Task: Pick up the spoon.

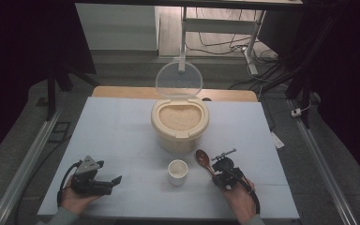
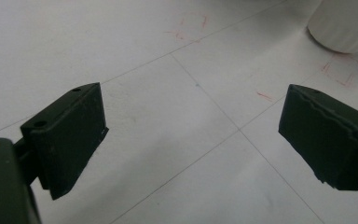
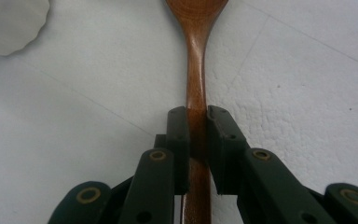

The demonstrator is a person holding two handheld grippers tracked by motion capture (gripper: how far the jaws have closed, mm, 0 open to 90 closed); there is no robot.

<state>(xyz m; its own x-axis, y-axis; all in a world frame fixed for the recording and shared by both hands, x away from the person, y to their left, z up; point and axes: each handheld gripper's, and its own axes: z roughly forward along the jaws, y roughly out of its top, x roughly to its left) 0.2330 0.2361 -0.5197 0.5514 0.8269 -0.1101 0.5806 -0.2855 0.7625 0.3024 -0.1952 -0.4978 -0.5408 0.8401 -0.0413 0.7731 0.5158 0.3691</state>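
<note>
Right tongs (image 3: 196, 128): pinching the handle of the wooden spoon (image 3: 196, 60), one pad on each side. The spoon lies flat on the white counter (image 1: 122, 140), bowl end pointing away from the hand, just right of the small white cup (image 1: 177, 171). Left tongs (image 2: 193, 140): spread wide, nothing between the pads, held over bare counter well left of the cup. Behind the cup stands a cream rice container (image 1: 180, 124), clear lid (image 1: 178, 78) raised, rice visible inside.
</note>
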